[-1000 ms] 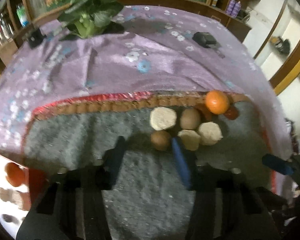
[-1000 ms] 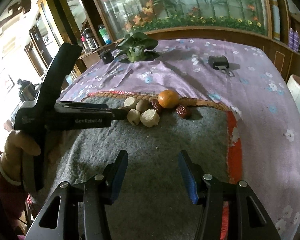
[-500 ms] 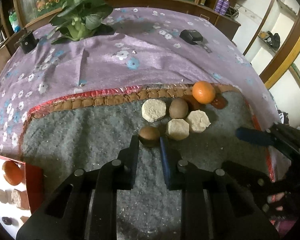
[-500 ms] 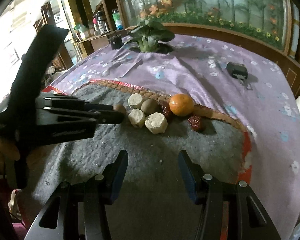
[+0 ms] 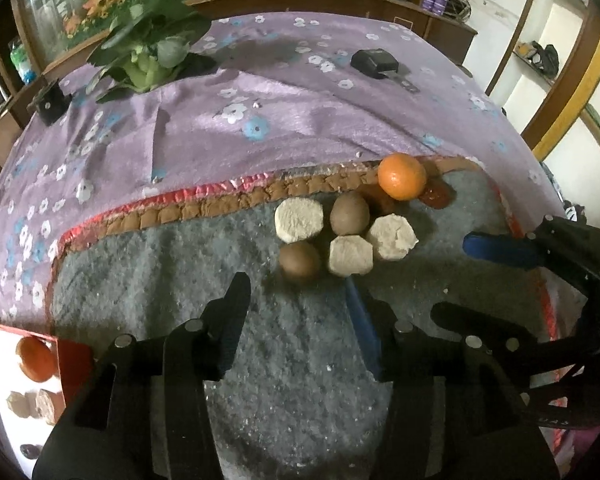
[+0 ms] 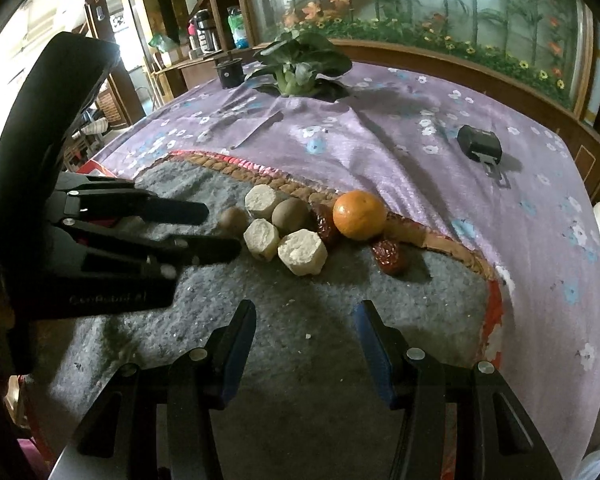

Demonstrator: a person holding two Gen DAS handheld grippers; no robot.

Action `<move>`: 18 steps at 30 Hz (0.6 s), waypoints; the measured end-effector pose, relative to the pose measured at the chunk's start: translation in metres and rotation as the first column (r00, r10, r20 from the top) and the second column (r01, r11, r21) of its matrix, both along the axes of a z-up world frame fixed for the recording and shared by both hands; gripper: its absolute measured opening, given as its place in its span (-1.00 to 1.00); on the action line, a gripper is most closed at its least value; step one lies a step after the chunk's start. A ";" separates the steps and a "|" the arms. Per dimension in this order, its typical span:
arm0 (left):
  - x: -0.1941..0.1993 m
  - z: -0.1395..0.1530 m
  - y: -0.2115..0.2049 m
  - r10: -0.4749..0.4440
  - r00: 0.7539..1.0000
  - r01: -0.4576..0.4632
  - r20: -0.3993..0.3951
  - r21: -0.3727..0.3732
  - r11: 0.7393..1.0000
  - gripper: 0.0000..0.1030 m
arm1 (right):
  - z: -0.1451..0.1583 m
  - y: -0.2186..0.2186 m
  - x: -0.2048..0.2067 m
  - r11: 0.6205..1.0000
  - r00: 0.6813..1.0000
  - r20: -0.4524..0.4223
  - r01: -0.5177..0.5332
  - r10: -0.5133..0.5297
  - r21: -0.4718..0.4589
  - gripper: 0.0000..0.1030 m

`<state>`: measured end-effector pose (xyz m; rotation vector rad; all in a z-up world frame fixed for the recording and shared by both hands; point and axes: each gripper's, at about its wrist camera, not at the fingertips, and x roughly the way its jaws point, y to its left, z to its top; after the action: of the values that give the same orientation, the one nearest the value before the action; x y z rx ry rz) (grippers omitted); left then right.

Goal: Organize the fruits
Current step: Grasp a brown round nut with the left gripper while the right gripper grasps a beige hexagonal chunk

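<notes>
While the fruits sit in a little bunch on the gray mat (image 5: 180,280) near its braided edge, the left tool (image 5: 296,300) hangs just in front of the nearest brown kiwi (image 5: 300,261) with its two fingers wide apart, not touching it. The right tool (image 6: 305,326) waits over the mat with its fingers apart too, holding nothing. The orange (image 6: 359,215) sits at the far side of the bunch by two dark red dates (image 6: 389,256), with three pale peeled chunks (image 6: 302,257) and another kiwi (image 6: 290,216) between, all on the purple flowered cloth (image 5: 300,120) covering the surface.
</notes>
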<state>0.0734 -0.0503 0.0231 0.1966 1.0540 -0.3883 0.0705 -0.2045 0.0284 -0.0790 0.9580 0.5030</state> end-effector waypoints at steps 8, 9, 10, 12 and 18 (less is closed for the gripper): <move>0.008 0.000 -0.004 -0.007 1.000 0.007 0.000 -0.015 1.000 -0.05 | -0.006 0.007 0.010 0.998 0.998 0.013 -0.055 0.055 -0.028 -0.01; 0.009 0.000 -0.004 -0.014 1.000 0.014 0.004 -0.016 1.000 -0.05 | -0.007 0.009 0.011 0.997 0.997 0.018 -0.072 0.073 -0.040 -0.01; 0.009 0.001 -0.004 -0.020 1.000 0.020 0.005 -0.014 1.000 -0.05 | -0.008 0.011 0.013 0.994 0.995 0.025 -0.092 0.093 -0.051 -0.01; 0.010 0.000 -0.003 -0.027 1.000 0.027 0.001 -0.014 1.000 -0.05 | -0.010 0.016 0.017 0.989 0.990 0.053 -0.124 0.129 -0.082 -0.01; 0.008 -0.001 -0.002 -0.045 0.999 0.045 -0.010 0.000 0.999 -0.05 | -0.014 0.022 0.034 0.984 0.986 0.061 -0.150 0.156 -0.092 -0.01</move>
<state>0.0814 -0.0527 0.0221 0.2186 1.0611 -0.4305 0.1047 -0.1821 0.0139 -0.2489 0.9111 0.5964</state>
